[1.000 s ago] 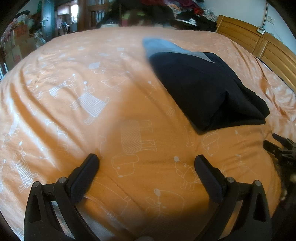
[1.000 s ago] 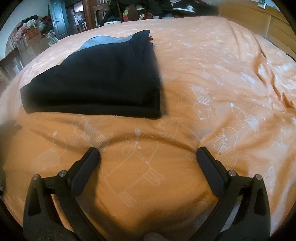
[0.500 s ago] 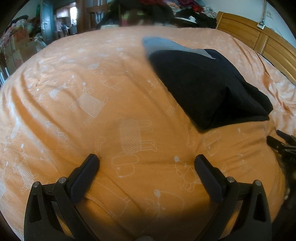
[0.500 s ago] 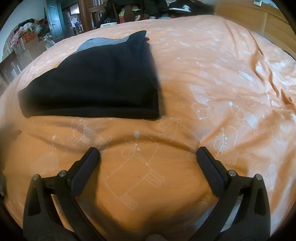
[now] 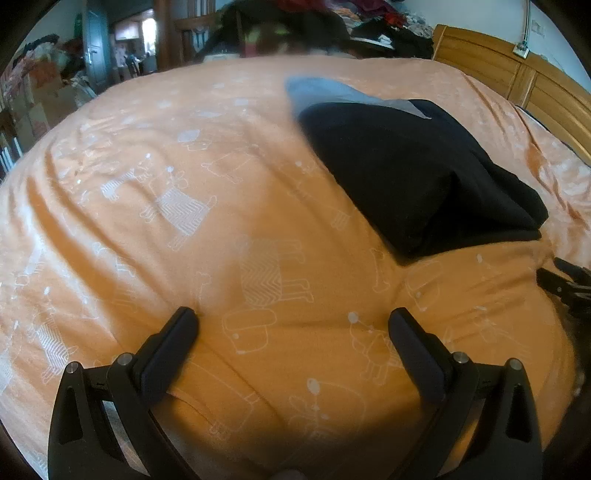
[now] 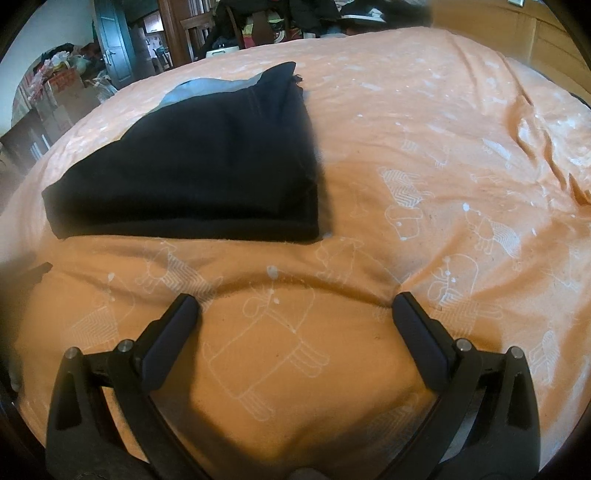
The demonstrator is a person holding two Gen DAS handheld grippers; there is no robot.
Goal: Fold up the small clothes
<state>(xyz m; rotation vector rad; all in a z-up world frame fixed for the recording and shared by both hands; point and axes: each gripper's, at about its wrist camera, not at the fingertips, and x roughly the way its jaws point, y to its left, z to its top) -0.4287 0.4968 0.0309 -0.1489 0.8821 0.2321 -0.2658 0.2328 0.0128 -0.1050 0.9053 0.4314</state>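
We have both grippers low over the orange bedspread (image 5: 155, 236), nothing held. Left gripper (image 5: 293, 325): jaws spread wide, only bedspread between them. Right gripper (image 6: 295, 310): same, jaws wide apart and empty.

The black garment (image 6: 207, 162) lies flat mid-bed, already folded to a rough rectangle. From the left wrist it sits far right of the fingers; from the right wrist it sits far left, well apart from both. A grey-blue panel (image 5: 325, 92) shows at its far edge.

Handling, as we judge it: soft, light, limp cloth, several layers thick, so it will sag and slide apart if pinched by the top layer only. The bedspread under it is soft too, easy to snag by mistake. Best hold is the near corners, pinching all layers at the folded edge.

Hard to read: garment type unclear, black swallows seams and layer edges. Whether the grey-blue is lining or a second piece, we cannot tell. The right gripper is cut off at the left view's right edge. The clutter (image 6: 266, 22) beyond the bed is blurred.
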